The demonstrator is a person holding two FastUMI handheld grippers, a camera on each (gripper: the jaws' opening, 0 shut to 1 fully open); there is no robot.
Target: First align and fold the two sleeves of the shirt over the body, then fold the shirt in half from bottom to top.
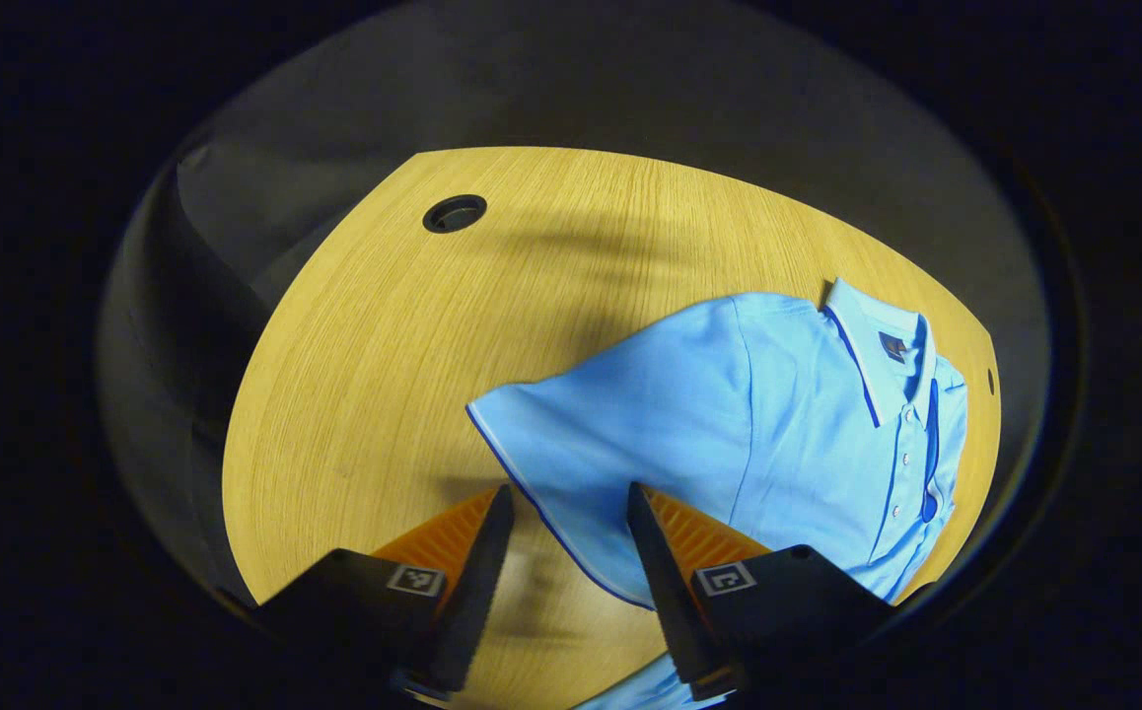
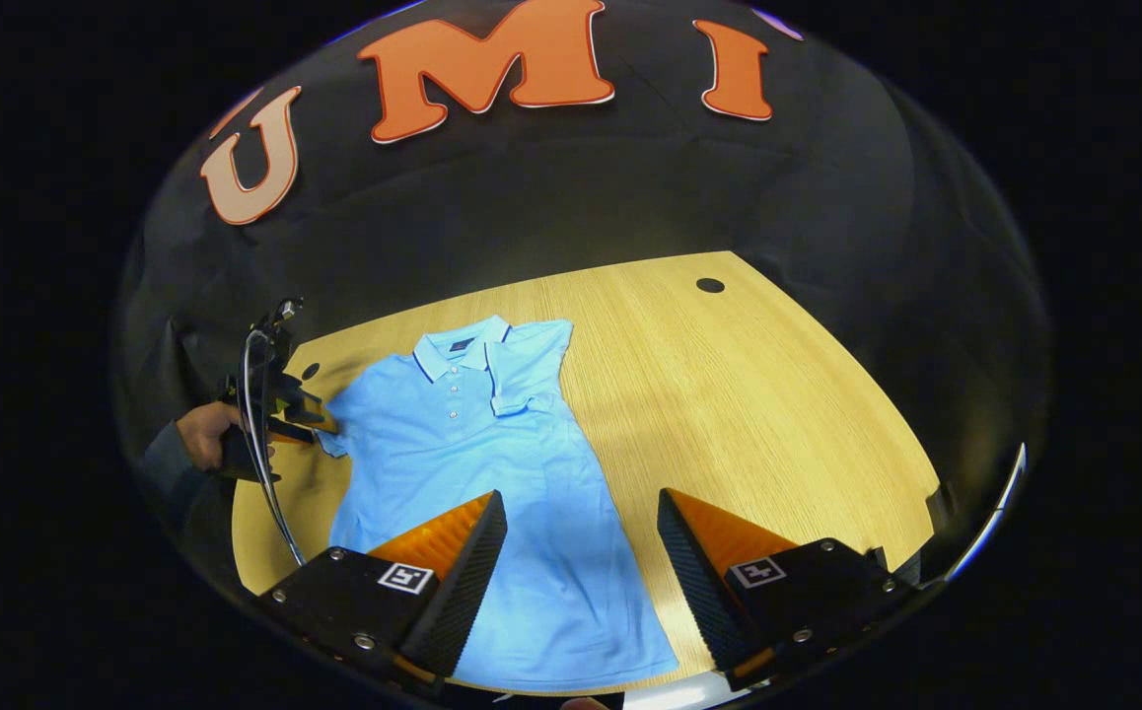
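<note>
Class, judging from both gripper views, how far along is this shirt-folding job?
Done: one sleeve lies folded over the shirt. In hand: the open left gripper is at the other sleeve, which is spread flat. Left: that fold, then bottom to top; the right gripper hovers open.

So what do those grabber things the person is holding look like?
Each gripper, left and right, has two pointed, wedge-shaped fingers with ridged inner faces, fixed to dark blocks carrying small square black-and-white tags. The right gripper view shows a thin looping cable on the far gripper, and a dark sleeve.
</note>
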